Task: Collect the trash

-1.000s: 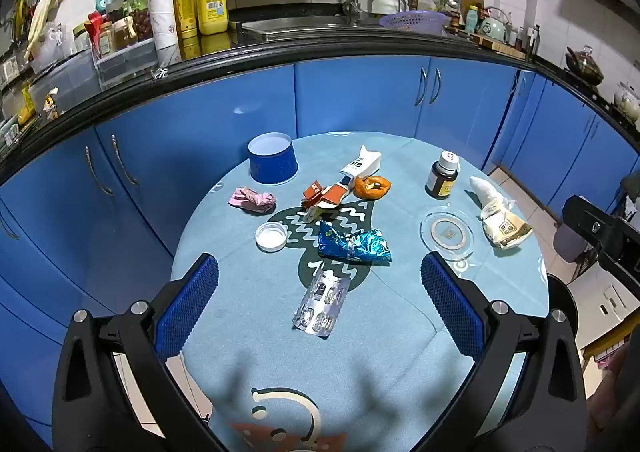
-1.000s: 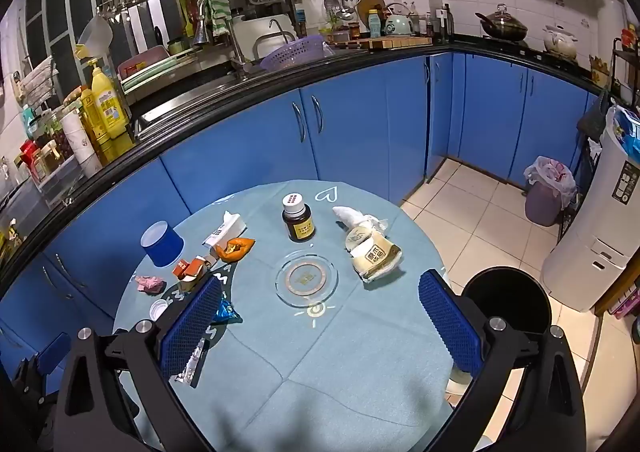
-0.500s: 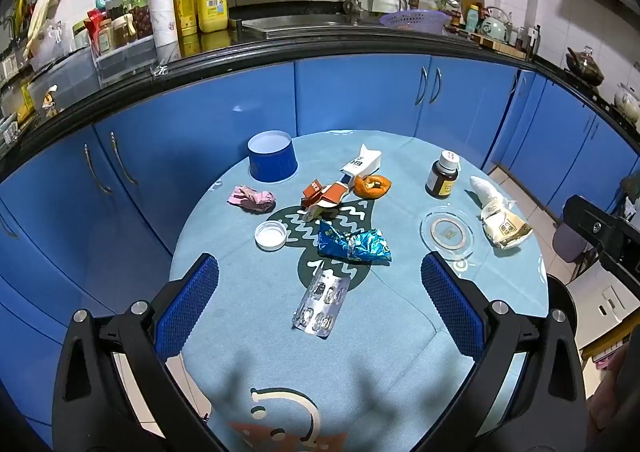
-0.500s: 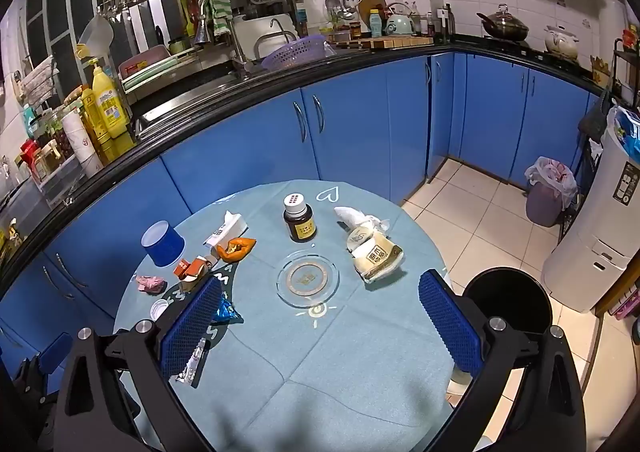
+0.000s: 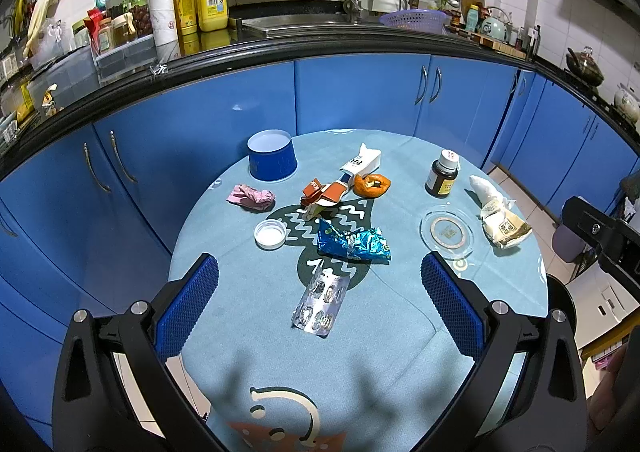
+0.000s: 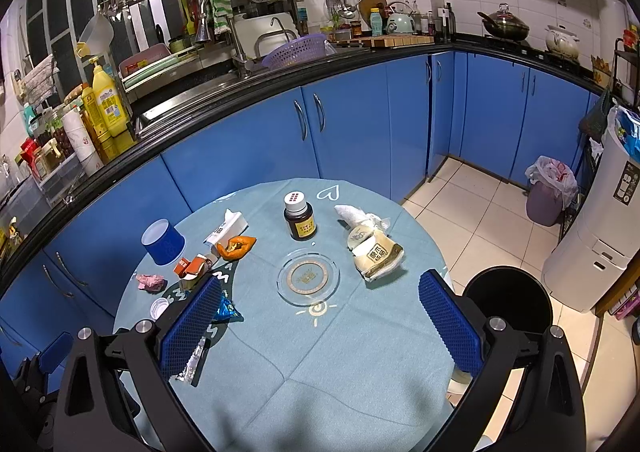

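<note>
— Around the glass dish (image 5: 447, 231) on the round table (image 5: 392, 332) is where all the litter lies: a blue foil wrapper (image 5: 353, 245) and a used pill strip (image 5: 321, 302) to its left, the strip nearer the camera. Past the wrapper, an orange peel (image 5: 372, 185), a torn red-and-white carton (image 5: 325, 194), a white lid (image 5: 271, 234) and a pink crumpled paper (image 5: 251, 197).

— And on the other side of the dish?

— A beige crumpled food bag (image 6: 376, 254) just beside it, with a white wad (image 6: 354, 214) behind. A brown bottle (image 6: 299, 218) stands upright just past the dish, and a blue cup (image 5: 272, 155) sits far off by the table's back edge.

— What are the hands doing?

— Nothing is held. The left gripper (image 5: 320, 306) hovers with its fingers spread wide above the pill strip; the right gripper (image 6: 316, 326) hangs equally wide on the near side of the dish. The black bin (image 6: 508, 302) stands on the floor, off the table edge to the dish's right.

— What could go wrong?

— I'd judge the pill strip the awkward one: it lies flat, so the fingers may skate over it or pinch the tablecloth instead. The foil wrapper is springy and could slip out on the way to the bin. Reaching for the food bag, a wide finger could clip the dish or topple the bottle. And neither of those looks like trash, so sweeping them in would be a mistake.
</note>
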